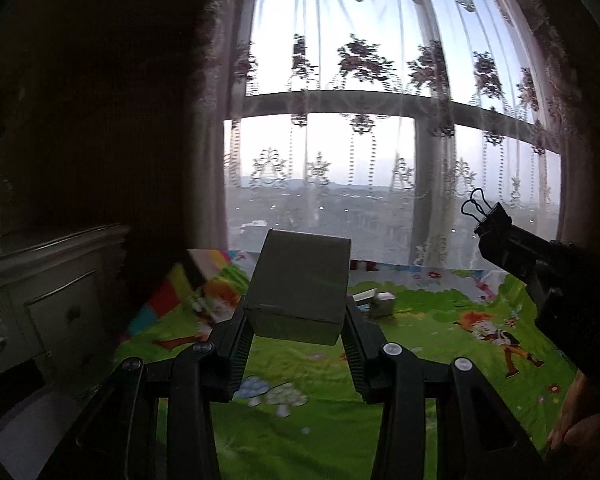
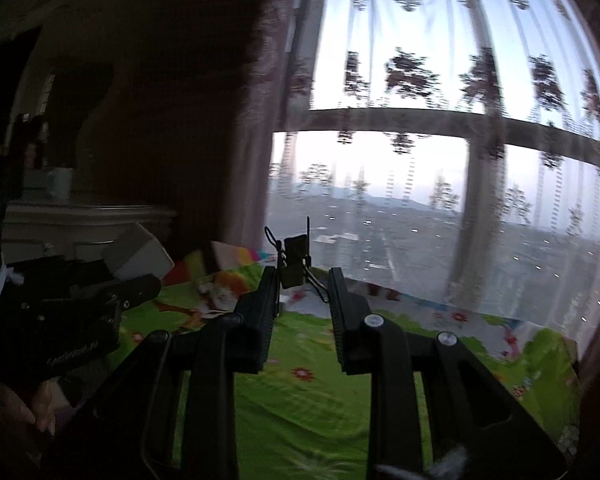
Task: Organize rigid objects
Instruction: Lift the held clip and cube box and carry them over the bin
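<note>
The left gripper (image 1: 298, 312) is clamping a grey box (image 1: 300, 284). The right gripper (image 2: 302, 280) is pinching a binder clip (image 2: 294, 260). Both are hovering above the bed's (image 1: 420, 344) near edge, small boxes (image 1: 376, 300) lying ahead toward its far edge.

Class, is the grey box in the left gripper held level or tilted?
Tilted: the grey box leans between the left gripper fingers, top slanting.

- Left wrist view: looks roughly level over bed (image 1: 420, 360) toward window (image 1: 340, 160).
- Right wrist view: same heading, beside it.
- Shared: bed, window, dresser (image 1: 52, 280).
</note>
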A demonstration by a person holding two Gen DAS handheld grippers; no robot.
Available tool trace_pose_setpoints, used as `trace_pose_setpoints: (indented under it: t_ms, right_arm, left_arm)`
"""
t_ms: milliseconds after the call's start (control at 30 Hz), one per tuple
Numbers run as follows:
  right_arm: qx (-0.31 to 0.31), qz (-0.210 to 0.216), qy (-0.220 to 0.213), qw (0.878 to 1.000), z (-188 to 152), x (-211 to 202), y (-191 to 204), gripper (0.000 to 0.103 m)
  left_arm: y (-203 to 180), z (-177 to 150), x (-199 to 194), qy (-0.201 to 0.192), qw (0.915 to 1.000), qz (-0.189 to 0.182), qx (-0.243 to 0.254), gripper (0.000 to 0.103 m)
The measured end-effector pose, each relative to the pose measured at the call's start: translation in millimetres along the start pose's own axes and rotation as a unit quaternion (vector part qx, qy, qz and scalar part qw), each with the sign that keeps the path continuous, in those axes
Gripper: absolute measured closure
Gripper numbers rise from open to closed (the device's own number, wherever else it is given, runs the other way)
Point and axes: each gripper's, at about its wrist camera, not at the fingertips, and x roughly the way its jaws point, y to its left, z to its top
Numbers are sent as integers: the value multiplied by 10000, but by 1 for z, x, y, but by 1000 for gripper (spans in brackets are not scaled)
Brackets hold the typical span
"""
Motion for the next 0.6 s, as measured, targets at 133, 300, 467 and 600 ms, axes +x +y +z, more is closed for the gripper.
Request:
trace_pose_setpoints:
  t_ms: [133, 300, 467, 600]
  right_arm:
    - [-156, 303, -98, 9994, 10, 2, 21, 74]
    - [-415, 753, -245, 9960, 21, 3, 52, 74]
    - [-633, 1347, -237, 9886, 26, 8, 87, 74]
    - [-854, 1840, -89, 9792, 28, 13, 120, 74]
  left_arm:
    - [24, -2, -14, 1, 9996, 259, -139, 60]
    - [56, -6, -35, -39, 9967, 771, -242, 60]
    - [92, -9, -46, 181, 9921, 1135, -503, 60]
    - [116, -17, -56, 421, 9870, 1414, -639, 60]
